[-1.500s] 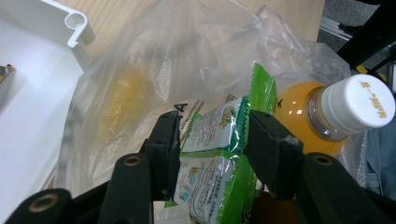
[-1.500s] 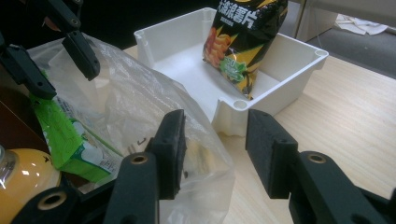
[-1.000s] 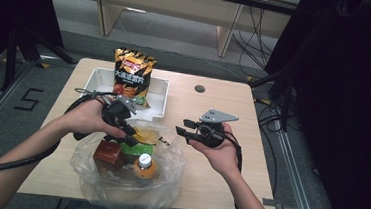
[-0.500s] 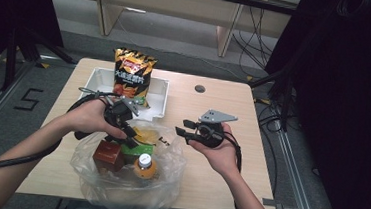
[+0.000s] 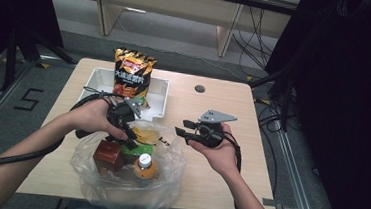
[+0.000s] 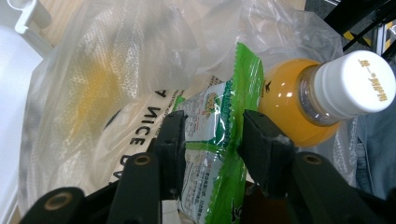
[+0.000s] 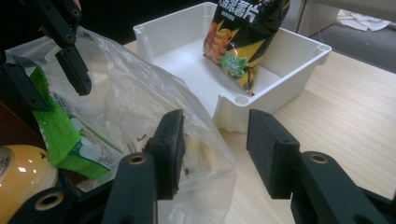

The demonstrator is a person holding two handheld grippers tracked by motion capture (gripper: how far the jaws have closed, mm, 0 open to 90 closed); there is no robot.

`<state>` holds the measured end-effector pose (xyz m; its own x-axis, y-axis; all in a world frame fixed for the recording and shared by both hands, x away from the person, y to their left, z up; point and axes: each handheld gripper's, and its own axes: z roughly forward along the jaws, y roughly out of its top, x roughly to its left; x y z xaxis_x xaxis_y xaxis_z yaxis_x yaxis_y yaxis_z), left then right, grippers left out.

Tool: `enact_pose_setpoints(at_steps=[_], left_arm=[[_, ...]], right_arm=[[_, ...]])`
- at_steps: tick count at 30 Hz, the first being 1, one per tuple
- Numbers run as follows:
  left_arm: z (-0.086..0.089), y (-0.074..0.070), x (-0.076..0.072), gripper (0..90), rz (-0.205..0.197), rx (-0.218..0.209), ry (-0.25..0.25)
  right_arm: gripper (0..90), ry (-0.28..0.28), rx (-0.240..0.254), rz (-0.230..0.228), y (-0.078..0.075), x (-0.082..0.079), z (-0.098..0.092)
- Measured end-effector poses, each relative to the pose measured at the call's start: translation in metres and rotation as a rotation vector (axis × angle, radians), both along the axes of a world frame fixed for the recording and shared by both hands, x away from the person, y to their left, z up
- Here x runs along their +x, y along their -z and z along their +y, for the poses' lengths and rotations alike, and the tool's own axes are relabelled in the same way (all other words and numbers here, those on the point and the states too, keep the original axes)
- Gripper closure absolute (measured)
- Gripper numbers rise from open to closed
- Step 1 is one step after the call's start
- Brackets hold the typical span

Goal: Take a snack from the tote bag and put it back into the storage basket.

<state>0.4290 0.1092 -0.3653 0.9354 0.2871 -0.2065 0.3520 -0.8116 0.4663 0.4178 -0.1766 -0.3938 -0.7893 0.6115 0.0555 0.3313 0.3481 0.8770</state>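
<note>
Inside the clear plastic bag (image 5: 167,183) at the near edge of the counter (image 5: 218,177), the left gripper (image 5: 128,137) reaches down over a green snack packet (image 6: 212,140). Its fingers (image 6: 173,140) have just been closing, with the packet standing between them. In the left gripper view the pads look to touch both faces of the packet, so a grip seems to be made, though it is not yet lifted.

The right gripper (image 5: 180,132) hangs beside the bag, above the counter. Its fingers are apart and nothing is between them.

Judging by the layout, the work looks like emptying the bag into the white bin (image 5: 157,89) at the far side of the counter. If so, it is at an early stage. One chip bag (image 5: 131,75) stands in the bin, leaning on its far wall. Inside the bag with the green packet are an orange drink bottle (image 6: 289,102), a brown box (image 5: 108,154) and something yellow (image 5: 146,134) under the plastic.

The green packet is a flat, sealed pouch with a zigzag-cut edge and a glossy, crinkled film. It is bright green at the borders and pale and printed in the middle. It stands on edge, just beside the bottle's neck.
</note>
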Motion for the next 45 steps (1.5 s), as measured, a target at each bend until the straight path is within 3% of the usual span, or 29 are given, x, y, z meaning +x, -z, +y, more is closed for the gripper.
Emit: enact_pose_setpoints(at_steps=[6, 11, 24, 36, 45], left_arm=[[-0.0026, -0.0007, -0.0006, 65.5, 0.008, 0.008, 0.019], [-0.0042, -0.0017, -0.0013, 68.9, 0.004, 0.018, 0.039], [-0.0081, -0.0029, -0.0024, 80.2, -0.013, 0.052, 0.091], [-0.0073, -0.0028, -0.0035, 87.2, -0.024, 0.042, 0.107], [-0.0059, -0.0071, -0.0049, 89.7, -0.064, 0.026, 0.116]], right_arm=[[56.9, 0.008, -0.001, 0.021, -0.0001, -0.0012, 0.0], [56.8, 0.008, -0.002, -0.003, 0.0002, 0.0001, -0.0003], [56.2, 0.01, 0.0, 0.002, 0.0014, 0.0007, -0.0003], [56.0, 0.02, -0.001, 0.01, 0.0016, 0.0, -0.0003], [55.7, 0.026, -0.004, 0.017, 0.0019, 0.0003, -0.0013]])
